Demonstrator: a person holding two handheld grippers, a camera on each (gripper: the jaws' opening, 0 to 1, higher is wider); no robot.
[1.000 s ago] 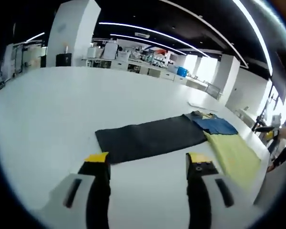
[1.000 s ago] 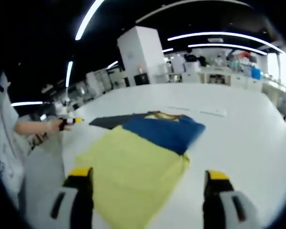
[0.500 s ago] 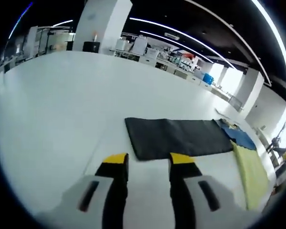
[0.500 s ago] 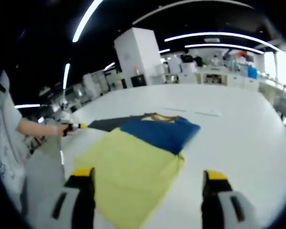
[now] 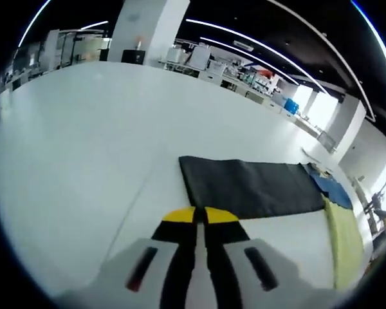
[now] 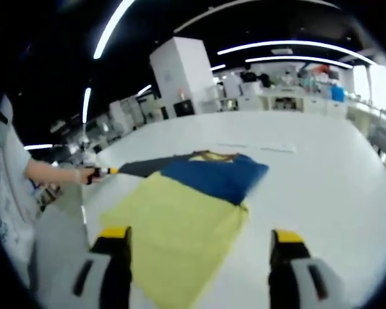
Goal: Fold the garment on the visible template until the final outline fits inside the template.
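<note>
Looking along our left gripper (image 5: 200, 215), we see its yellow-tipped jaws pressed together with nothing between them, poised low over the white bench (image 5: 83, 141). Just beyond the tips lies the flat dark grey rectangular mat (image 5: 254, 187), its near long edge close to the jaws and its surface matte and smooth. Past the mat's far end sit the blue folded cloth (image 5: 331, 187) and the pale yellow cloth (image 5: 344, 241), both lying flat.

From our right gripper (image 6: 199, 236), the jaws stand wide apart and hold nothing. Between and ahead of them spreads the pale yellow cloth (image 6: 177, 232), soft and slightly rippled, a roughly rectangular sheet. The blue folded cloth (image 6: 219, 177) overlaps its far edge, and the dark grey mat (image 6: 141, 167) stretches away behind. At the left, a person's hand (image 6: 83, 174) reaches in level, gripping the other tool beside the mat's end.
</note>
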